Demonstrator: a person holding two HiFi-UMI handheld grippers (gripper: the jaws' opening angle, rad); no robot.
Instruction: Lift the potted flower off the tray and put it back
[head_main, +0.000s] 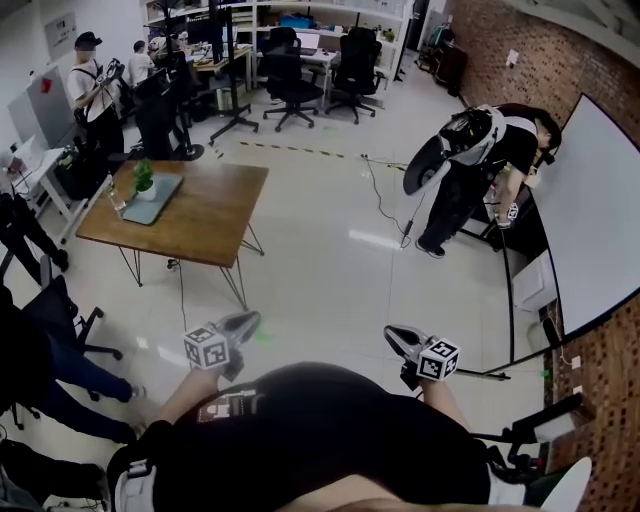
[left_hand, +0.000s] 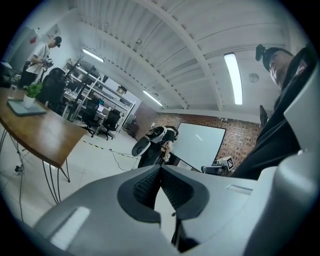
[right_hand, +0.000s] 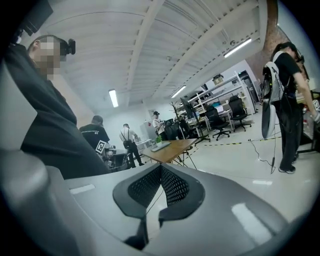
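Observation:
The potted flower (head_main: 145, 181), a small green plant in a white pot, stands on a grey tray (head_main: 156, 200) on the wooden table (head_main: 210, 215) at the far left. The same plant (left_hand: 31, 93) shows small in the left gripper view, and the table (right_hand: 172, 147) appears far off in the right gripper view. My left gripper (head_main: 246, 323) and right gripper (head_main: 395, 335) hang close to my body over the floor, well away from the table. Both are shut with nothing between the jaws.
A person (head_main: 478, 170) bends by a whiteboard (head_main: 590, 220) at the right. Other people (head_main: 95, 90) stand past the table near office chairs (head_main: 290, 75) and desks. A chair (head_main: 65, 320) stands at my left. Cables (head_main: 390, 210) run over the floor.

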